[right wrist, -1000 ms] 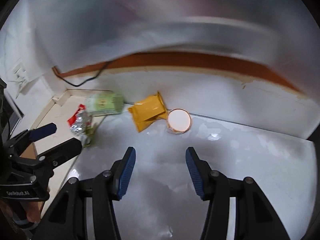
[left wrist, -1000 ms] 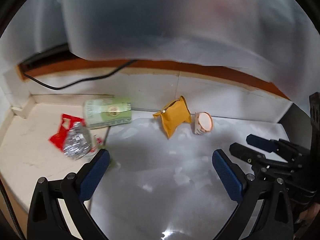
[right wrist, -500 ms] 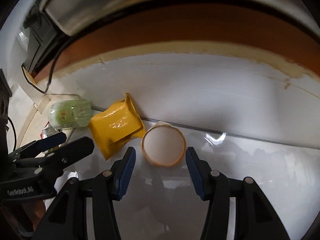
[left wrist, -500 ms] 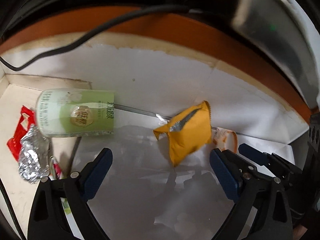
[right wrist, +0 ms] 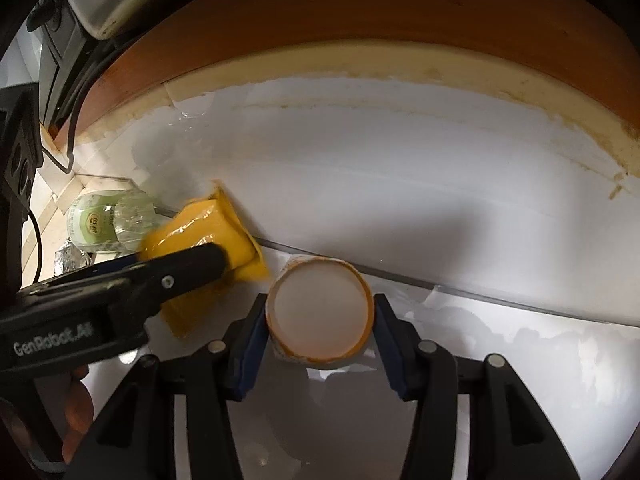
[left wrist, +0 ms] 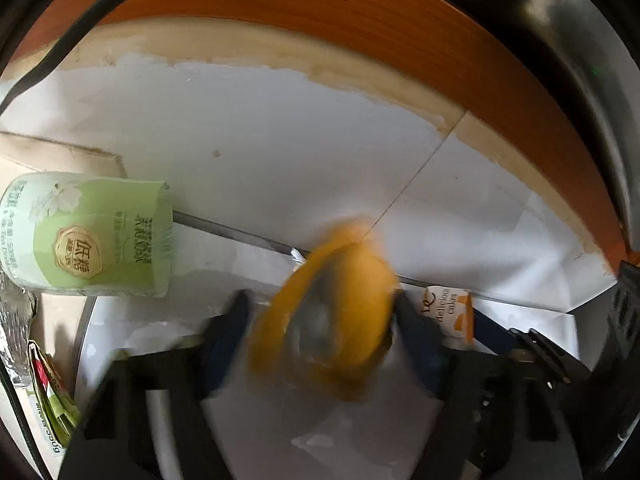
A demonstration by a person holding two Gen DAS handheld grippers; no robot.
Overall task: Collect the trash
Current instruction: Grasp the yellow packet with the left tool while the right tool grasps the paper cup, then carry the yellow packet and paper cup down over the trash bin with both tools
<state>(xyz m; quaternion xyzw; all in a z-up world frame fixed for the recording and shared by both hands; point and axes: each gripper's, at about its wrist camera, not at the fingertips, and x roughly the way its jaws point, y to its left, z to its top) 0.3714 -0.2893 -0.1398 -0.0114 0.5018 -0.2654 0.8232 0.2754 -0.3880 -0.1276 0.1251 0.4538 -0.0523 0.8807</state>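
A yellow snack packet [left wrist: 340, 312] sits between the fingers of my left gripper [left wrist: 320, 312], whose jaws are closing; both pads press on it and it bulges. In the right wrist view the left gripper [right wrist: 180, 258] lies across the same packet [right wrist: 224, 232]. A paper cup [right wrist: 320, 308] with an orange rim lies on its side, its mouth facing the camera, between the blue pads of my right gripper [right wrist: 320, 320]. Those pads stand close beside its walls and the cup keeps its round shape. The cup [left wrist: 448, 312] also shows behind the packet in the left wrist view.
A green-labelled bottle [left wrist: 92, 236] lies on its side at the left, against the white wall [left wrist: 260, 140]. Crumpled foil [left wrist: 16, 320] and a red and green wrapper [left wrist: 48, 392] lie below it. A black cable [left wrist: 80, 28] runs along the orange skirting [left wrist: 360, 12]. A person's hand [right wrist: 76, 404] holds the left gripper.
Both grippers have come down and forward to the trash. The left jaws have closed in on the yellow packet, tipping it up. The cup now sits between the right pads.
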